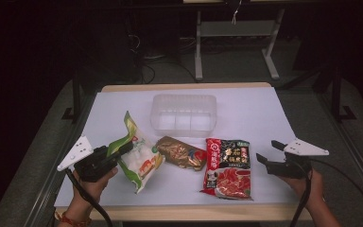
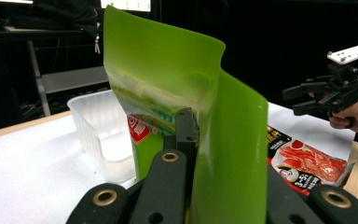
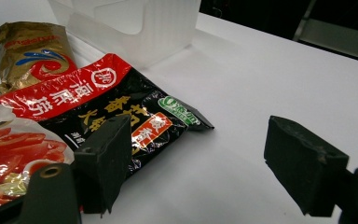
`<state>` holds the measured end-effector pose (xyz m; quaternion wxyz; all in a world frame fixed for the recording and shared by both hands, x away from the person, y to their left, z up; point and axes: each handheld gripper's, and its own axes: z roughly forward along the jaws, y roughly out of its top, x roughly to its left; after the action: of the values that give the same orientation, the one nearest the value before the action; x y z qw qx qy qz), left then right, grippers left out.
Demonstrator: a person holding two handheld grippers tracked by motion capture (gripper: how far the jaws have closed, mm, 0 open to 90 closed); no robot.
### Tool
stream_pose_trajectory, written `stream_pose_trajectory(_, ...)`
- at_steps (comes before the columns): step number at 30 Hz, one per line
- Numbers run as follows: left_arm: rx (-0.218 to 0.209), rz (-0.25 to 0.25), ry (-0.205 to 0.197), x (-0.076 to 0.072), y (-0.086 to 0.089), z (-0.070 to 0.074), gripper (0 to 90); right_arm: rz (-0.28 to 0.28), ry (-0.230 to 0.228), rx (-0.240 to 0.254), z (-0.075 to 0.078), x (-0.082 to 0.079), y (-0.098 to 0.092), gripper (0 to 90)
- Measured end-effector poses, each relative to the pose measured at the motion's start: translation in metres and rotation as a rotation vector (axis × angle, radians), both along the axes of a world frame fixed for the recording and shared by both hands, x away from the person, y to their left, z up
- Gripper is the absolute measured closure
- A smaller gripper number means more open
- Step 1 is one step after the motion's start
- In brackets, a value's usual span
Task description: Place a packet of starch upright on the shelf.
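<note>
Green snack pouch (image 1: pixel 137 158): light, floppy film; edge grip works.
Left gripper (image 1: pixel 118 153) clamped on it; right gripper (image 1: pixel 269 153) open, empty.

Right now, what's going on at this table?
A person works with tongs in each hand. The left tongs are shut on the edge of a green and white snack bag, tilting it up off the white table. The right tongs are open beside a red and black packet. A gold packet lies between them, before a clear bin.
</note>
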<state>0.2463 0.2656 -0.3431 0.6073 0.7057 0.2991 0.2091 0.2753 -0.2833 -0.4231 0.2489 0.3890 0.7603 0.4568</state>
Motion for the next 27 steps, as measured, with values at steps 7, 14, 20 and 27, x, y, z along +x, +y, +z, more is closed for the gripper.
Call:
stream_pose_trajectory(7,0.021,0.02,-0.021,0.002,0.003,0.008,86.6,-0.004,0.003,-0.003,-0.001,0.0,-0.001,22.6)
stream_pose_trajectory(14,0.023,0.04,-0.044,0.01,0.001,0.021,86.6,-0.003,0.003,-0.002,-0.001,0.0,0.0,22.6)
stream_pose_trajectory(20,0.013,0.046,-0.058,0.018,-0.002,0.032,86.7,-0.003,0.003,0.0,-0.001,0.0,0.0,22.6)
stream_pose_trajectory(27,-0.004,0.041,-0.077,0.031,-0.013,0.042,86.8,-0.002,0.005,0.0,-0.002,0.0,0.0,22.6)
